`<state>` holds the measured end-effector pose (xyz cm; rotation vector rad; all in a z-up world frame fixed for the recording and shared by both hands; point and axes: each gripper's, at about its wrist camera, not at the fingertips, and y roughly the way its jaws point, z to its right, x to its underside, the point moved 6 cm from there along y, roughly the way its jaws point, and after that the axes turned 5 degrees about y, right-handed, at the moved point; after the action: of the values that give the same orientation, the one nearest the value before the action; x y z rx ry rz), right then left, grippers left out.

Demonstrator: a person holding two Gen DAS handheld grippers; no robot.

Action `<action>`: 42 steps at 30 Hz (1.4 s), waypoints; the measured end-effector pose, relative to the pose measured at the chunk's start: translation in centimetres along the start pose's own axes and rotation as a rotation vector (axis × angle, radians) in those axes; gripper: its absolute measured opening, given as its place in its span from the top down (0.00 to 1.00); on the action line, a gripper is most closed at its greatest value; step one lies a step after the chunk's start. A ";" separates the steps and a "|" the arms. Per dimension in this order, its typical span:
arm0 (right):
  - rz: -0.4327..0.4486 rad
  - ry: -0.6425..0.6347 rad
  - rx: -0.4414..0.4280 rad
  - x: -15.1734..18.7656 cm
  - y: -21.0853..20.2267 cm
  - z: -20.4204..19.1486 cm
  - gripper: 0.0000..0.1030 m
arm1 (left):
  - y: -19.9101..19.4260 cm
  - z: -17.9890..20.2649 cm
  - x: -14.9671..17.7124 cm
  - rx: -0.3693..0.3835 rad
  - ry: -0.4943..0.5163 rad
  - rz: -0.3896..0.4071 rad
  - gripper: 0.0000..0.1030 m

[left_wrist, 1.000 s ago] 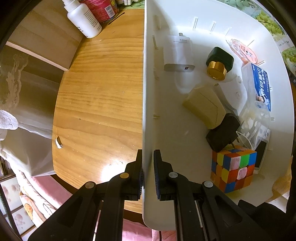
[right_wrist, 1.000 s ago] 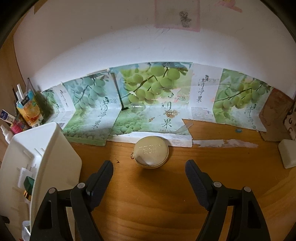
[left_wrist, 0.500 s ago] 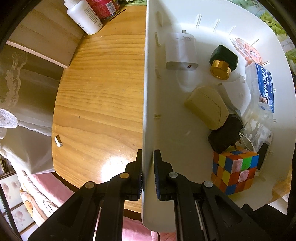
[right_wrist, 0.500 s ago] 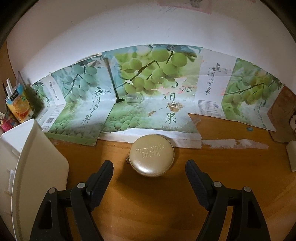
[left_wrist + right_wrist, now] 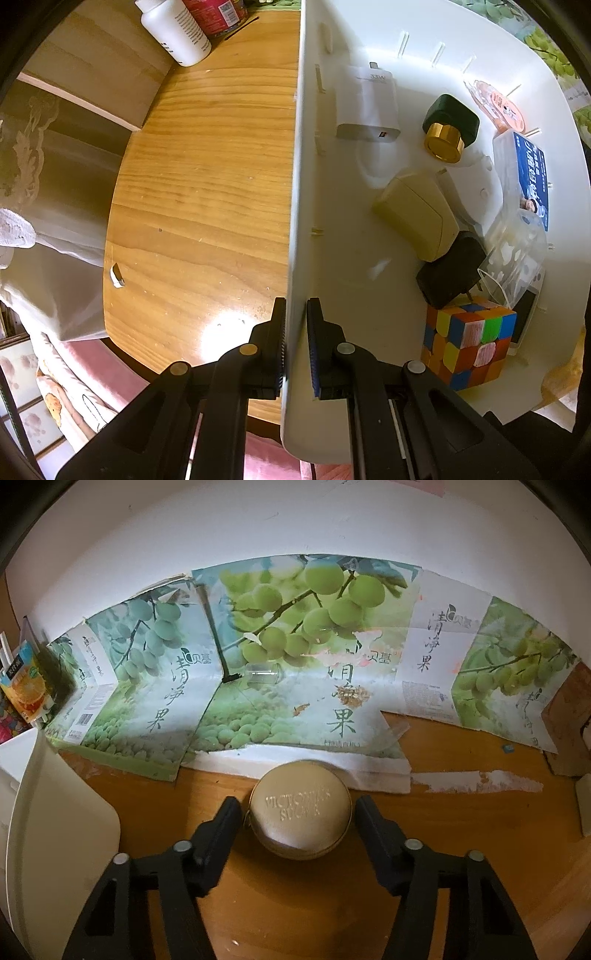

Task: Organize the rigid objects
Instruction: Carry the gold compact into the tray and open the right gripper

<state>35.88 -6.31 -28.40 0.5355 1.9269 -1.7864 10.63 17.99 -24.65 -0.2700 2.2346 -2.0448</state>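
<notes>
- Left wrist view: left gripper [image 5: 295, 343] is pressed together on the side wall of the white plastic storage bin [image 5: 291, 221], one finger outside and one inside. I judge that this pinch holds the bin steady while the other hand brings the next thing.
- Inside the bin lie a white charger block [image 5: 365, 107], a dark green bottle with a gold cap [image 5: 448, 127], a beige rounded box [image 5: 415, 218], a black plug adapter [image 5: 448, 271], a colourful puzzle cube [image 5: 467, 341], a clear box with a blue label [image 5: 526, 177] and a clear pink round case [image 5: 496, 105]. They are gathered toward the right part of the bin, some touching each other; the floor near the held wall is bare, so there seems to be room for one more thing.
- Outside the bin, on the wooden table [image 5: 207, 192], a white plastic bottle [image 5: 173, 31] stands at the far edge.
- Right wrist view: right gripper [image 5: 295, 812] is spread wide, and the round gold zip case with embossed letters [image 5: 300, 814] lies on the table between its fingers. I cannot tell whether a finger touches the case already.
- The gripper is placed around the widest part of the case, probably so that closing will grip it evenly; the curved shell may slip if the grip is off centre.
- The corner of the bin is seen at the left, well apart from the case.
- Green fruit-printed cardboard [image 5: 280, 657] leans against the wall behind.
</notes>
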 end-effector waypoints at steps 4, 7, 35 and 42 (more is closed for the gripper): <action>-0.009 0.000 -0.005 -0.2 0.0 0.1 0.45 | 0.0 -0.2 0.2 0.003 -0.007 0.003 0.90; -0.012 -0.007 -0.009 -0.1 -0.2 0.2 0.46 | 0.1 -0.4 0.3 0.005 -0.011 0.003 0.89; 0.178 -0.291 -0.161 -1.1 -12.7 -6.8 0.46 | -0.4 -0.7 1.3 0.005 -0.012 0.054 0.89; 0.169 -0.351 -0.210 1.3 -15.3 -9.6 0.46 | -0.5 -0.8 1.4 0.022 0.016 0.073 0.88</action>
<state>25.44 2.00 -16.10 0.2800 1.7414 -1.4410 9.11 18.50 -24.00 -0.1675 2.1954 -2.0401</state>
